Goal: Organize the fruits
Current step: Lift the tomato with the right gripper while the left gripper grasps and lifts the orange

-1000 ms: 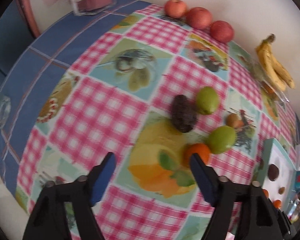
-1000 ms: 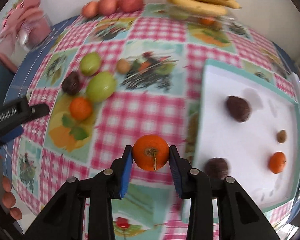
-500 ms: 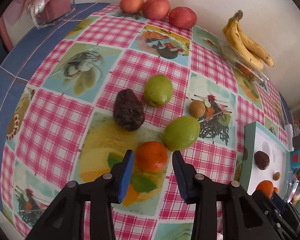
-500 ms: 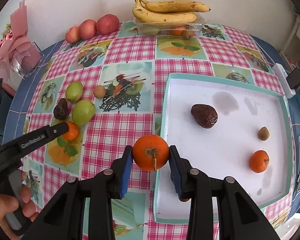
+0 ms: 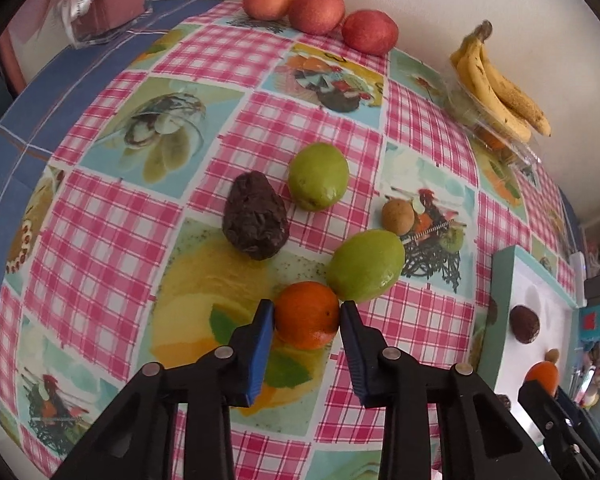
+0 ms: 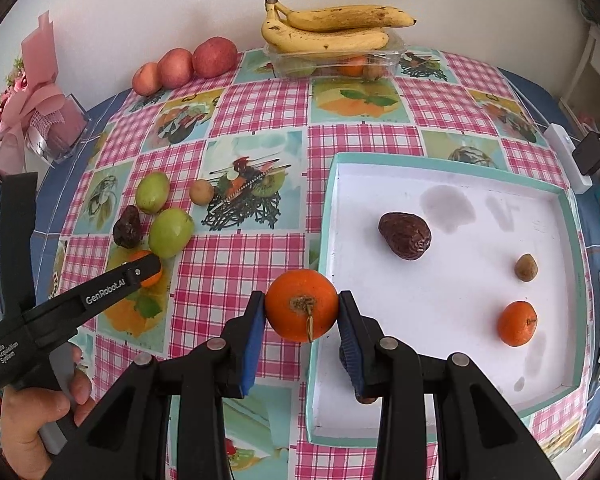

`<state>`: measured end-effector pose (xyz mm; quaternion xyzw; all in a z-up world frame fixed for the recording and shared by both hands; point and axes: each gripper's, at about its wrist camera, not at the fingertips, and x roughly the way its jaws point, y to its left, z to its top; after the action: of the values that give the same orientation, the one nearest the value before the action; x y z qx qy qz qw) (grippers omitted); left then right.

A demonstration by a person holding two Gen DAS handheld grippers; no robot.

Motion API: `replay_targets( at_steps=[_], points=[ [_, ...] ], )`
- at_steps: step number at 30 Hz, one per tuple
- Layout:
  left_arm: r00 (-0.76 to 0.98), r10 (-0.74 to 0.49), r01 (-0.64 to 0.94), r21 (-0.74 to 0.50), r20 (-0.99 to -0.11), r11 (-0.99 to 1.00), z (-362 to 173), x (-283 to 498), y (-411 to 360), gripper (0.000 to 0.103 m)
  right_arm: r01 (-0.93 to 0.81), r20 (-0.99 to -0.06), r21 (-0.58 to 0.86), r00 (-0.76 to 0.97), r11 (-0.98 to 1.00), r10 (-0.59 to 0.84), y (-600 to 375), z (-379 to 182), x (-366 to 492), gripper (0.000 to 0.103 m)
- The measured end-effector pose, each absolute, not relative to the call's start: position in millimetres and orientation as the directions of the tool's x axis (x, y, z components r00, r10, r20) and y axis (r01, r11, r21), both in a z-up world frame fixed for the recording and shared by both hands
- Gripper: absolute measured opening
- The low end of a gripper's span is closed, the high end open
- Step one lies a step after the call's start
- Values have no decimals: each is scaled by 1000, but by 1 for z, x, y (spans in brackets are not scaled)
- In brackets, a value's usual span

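Observation:
My left gripper (image 5: 307,314) is shut on an orange (image 5: 307,315) that rests on the tablecloth, next to two green fruits (image 5: 365,265) (image 5: 318,176), a dark wrinkled fruit (image 5: 255,216) and a small brown fruit (image 5: 397,214). My right gripper (image 6: 302,306) is shut on another orange (image 6: 302,305), held above the left rim of the white tray (image 6: 556,200). The tray holds a dark wrinkled fruit (image 6: 405,235), a small brown fruit (image 6: 526,267) and an orange (image 6: 517,323). The left gripper (image 6: 146,270) also shows in the right wrist view.
Three red apples (image 6: 186,65) lie by the back wall. Bananas (image 6: 332,28) rest on a clear plastic box (image 6: 336,62) with fruit inside. A pink bouquet in a glass vase (image 6: 56,128) stands at the far left. A white power strip (image 6: 566,160) lies right of the tray.
My left gripper moved forward to the orange on the cloth and shut on it. My right gripper kept its orange and came over the tray's left rim.

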<state>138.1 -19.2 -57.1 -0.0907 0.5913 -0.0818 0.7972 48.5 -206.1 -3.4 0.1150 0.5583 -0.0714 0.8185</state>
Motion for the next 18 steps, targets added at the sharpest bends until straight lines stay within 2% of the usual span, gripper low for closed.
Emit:
replay_targets(
  at_steps=[8, 18],
  points=[
    [365, -238, 1, -255, -900, 967, -14, 133, -11, 36, 288, -925, 130, 381, 949, 11, -223, 0, 45, 38],
    [377, -260, 72, -251, -889, 965, 5, 119, -44, 36, 480, -928, 122, 366, 869, -72, -298, -1, 23, 38]
  ],
)
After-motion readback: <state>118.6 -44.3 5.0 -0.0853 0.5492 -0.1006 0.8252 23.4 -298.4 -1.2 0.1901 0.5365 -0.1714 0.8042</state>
